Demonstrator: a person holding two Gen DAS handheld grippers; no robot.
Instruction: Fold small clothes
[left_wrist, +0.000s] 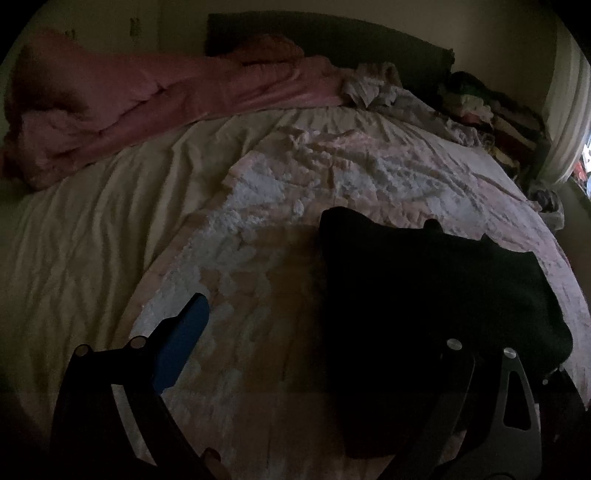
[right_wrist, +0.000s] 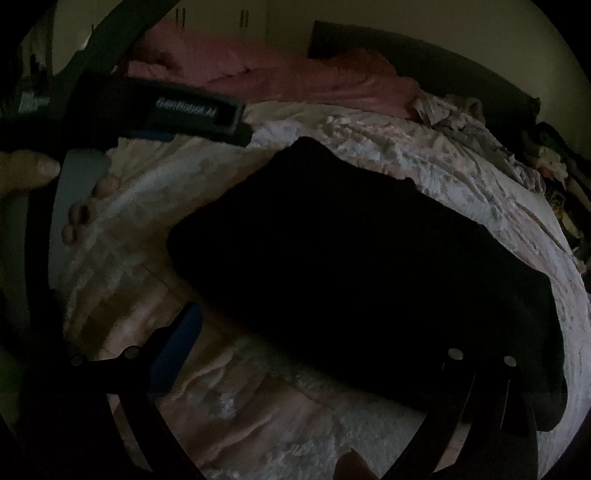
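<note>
A black garment lies flat on a pale pink patterned quilt on the bed. It also fills the middle of the right wrist view. My left gripper is open, its blue left finger over the quilt and its right finger lost against the dark cloth. My right gripper is open above the garment's near edge, blue left finger over the quilt. The left gripper's body and the hand holding it show at the upper left of the right wrist view.
A pink duvet is bunched along the far side of the bed. A white sheet covers the left part. A pile of mixed clothes lies at the far right. A dark headboard stands behind.
</note>
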